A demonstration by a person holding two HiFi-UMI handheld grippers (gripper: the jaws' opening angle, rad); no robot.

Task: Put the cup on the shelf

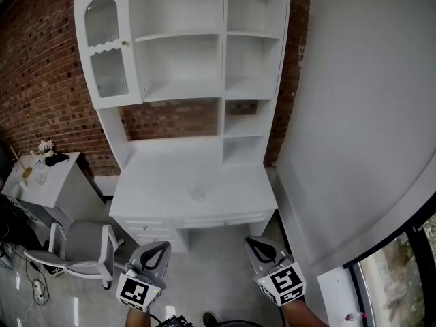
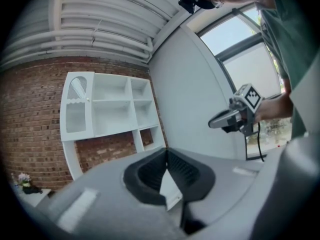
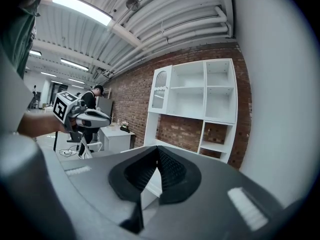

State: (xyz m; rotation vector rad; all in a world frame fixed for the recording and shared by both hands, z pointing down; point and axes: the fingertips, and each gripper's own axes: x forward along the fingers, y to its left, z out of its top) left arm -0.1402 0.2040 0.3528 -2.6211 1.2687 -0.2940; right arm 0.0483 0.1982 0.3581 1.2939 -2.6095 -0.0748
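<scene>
Cup (image 1: 197,189): clear and hard to pick out, standing upright near the middle of the desk (image 1: 146,182) top, apart from everything else. Not yet held.

Left gripper (image 1: 160,248) and right gripper (image 1: 253,242): both short of the desk's front edge, well apart from the cup and pointing toward it. Jaws pressed together at the tips on each, nothing between them.

Step in hand, as I judge it: the approach. Only one gripper is needed. Its jaws must be spread before reaching the cup, then brought in level across the desk top to straddle the cup low on its wall. Clear glass is likely slippery, so close on it squarely and keep it upright on the lift.

Shelf unit (image 1: 180,90): sits on the back of the desk, with open white compartments that look bare. The low compartments at its right side are nearest.

Around the desk:
- Glass-fronted door (image 1: 102,46) at the unit's upper left, hanging open.
- Chair (image 1: 85,247) to the desk's left front.
- Small cabinet (image 1: 58,182) further left, flowers (image 1: 46,146) on it.
- White wall (image 1: 361,114) close on the right, which leaves the right gripper less room.
- Brick wall (image 1: 41,80) behind.

Path to the cup is clear.
</scene>
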